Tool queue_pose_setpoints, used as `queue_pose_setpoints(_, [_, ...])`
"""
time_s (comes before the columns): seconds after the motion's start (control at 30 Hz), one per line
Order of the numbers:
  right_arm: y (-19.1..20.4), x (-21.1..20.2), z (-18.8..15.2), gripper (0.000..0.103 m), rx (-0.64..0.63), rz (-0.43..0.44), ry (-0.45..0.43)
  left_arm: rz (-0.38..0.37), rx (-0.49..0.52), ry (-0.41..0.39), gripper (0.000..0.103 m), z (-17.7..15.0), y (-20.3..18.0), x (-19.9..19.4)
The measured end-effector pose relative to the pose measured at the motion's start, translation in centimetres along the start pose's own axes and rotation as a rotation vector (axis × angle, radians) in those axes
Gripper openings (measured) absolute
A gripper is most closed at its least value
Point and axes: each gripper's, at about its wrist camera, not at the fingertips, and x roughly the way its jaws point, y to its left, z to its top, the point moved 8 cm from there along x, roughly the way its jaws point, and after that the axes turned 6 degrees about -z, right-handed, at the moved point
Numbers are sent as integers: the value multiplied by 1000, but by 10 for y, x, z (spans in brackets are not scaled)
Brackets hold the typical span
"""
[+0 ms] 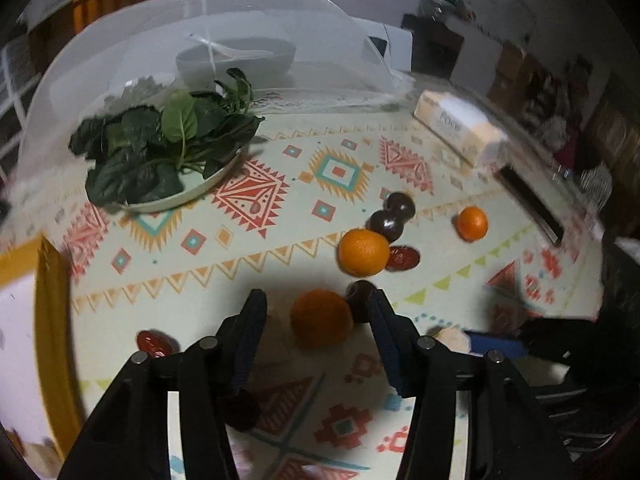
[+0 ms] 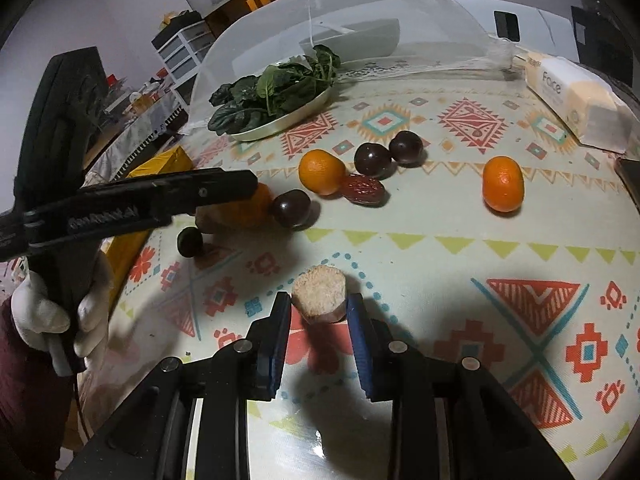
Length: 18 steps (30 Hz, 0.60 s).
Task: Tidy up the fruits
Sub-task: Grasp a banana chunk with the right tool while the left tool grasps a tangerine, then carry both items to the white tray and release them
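The left gripper (image 1: 318, 320) straddled an orange (image 1: 321, 318), jaws not visibly touching it, apparently poised to pick it. The right gripper (image 2: 319, 308) pinched a pale chunk (image 2: 319, 298), evidently for sorting.

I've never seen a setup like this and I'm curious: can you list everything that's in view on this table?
oranges: three, orange, mid-table; one between the left gripper's fingers
plums: four, dark purple, among the oranges
red dates: two, glossy red, one beside an orange, one off alone
beige chunk: one, pale, near edge
leafy greens: one heap, dark green, on a pale plate
mesh cover: one, see-through white, far side
tissue pack: one, cream, far right
tablecloth: one, patterned
left gripper: black, open
right gripper: black, blue pads, shut on the beige chunk
gloved hand: white, holding the left gripper
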Motion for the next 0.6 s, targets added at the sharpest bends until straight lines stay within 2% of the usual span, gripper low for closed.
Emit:
queue_pose_setpoints(0.13, [-1, 0, -1, 32, 11, 23, 0, 45, 134, 38, 51, -10, -11, -1])
queue_pose_setpoints(0.4, [-3, 1, 0, 32, 32, 59, 2, 55, 275, 65, 51, -3, -27, 3])
queue_pose_setpoints(0.6, [-6, 1, 0, 32, 58, 90, 5, 81, 414, 190, 51, -9, -27, 28])
